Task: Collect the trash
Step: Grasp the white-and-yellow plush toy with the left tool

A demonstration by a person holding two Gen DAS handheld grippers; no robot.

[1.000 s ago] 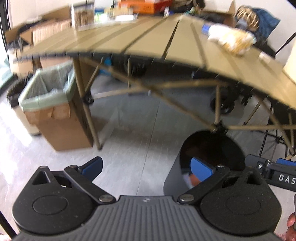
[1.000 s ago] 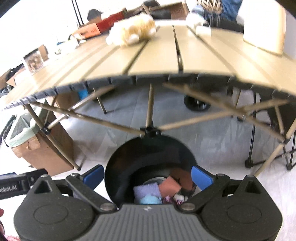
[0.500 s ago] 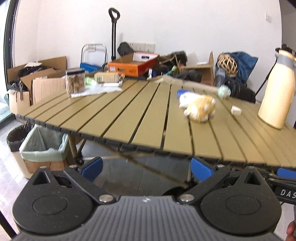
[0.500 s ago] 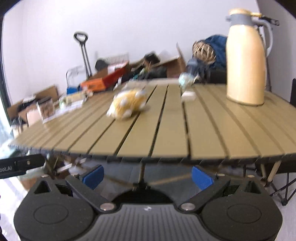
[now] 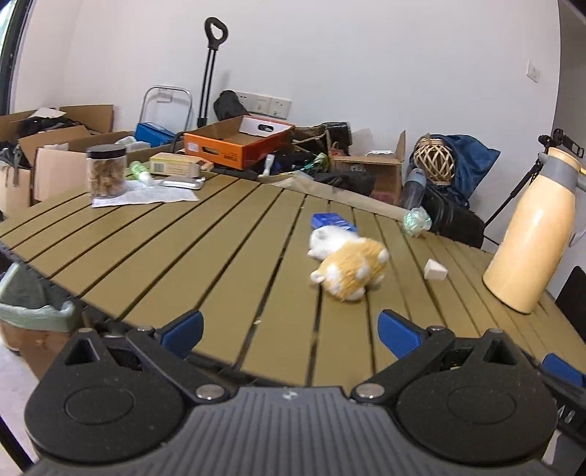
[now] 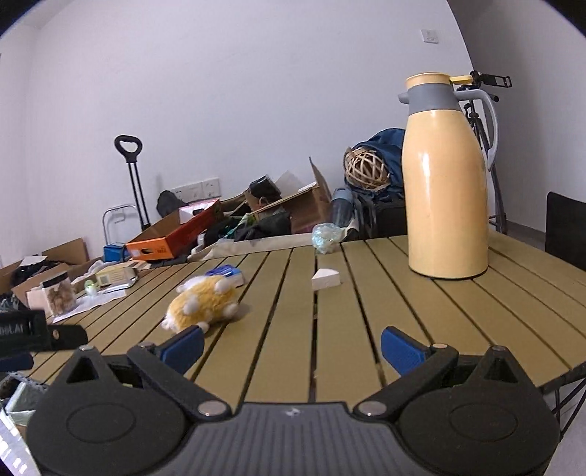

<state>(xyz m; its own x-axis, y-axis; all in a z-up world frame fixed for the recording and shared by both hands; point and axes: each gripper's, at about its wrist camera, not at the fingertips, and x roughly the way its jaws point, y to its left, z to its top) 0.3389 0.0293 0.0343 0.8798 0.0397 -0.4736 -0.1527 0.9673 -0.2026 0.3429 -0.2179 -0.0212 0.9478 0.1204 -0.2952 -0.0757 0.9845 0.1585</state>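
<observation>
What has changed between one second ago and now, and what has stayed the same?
Both grippers rose from the black bin under the table to above the tabletop and now face along it. The left gripper and right gripper were open and empty then and are so now. The plush toy, white wedge and yellow jug kept their places.

A plain white wall (image 5: 366, 55) closes the room behind a slatted olive-tan table (image 5: 205, 249), and it carries a row of white sockets (image 5: 262, 104) low down and 1 switch plate (image 6: 429, 36) high toward the right. Along the table's far edge the floor is crowded with open cardboard boxes (image 5: 55, 146), an orange box (image 5: 234, 144), a folded hand trolley (image 5: 210, 69) and a blue bag (image 5: 472, 161). Even, soft light fills the room, and a dark chair back (image 6: 566, 229) stands at the table's right edge.
</observation>
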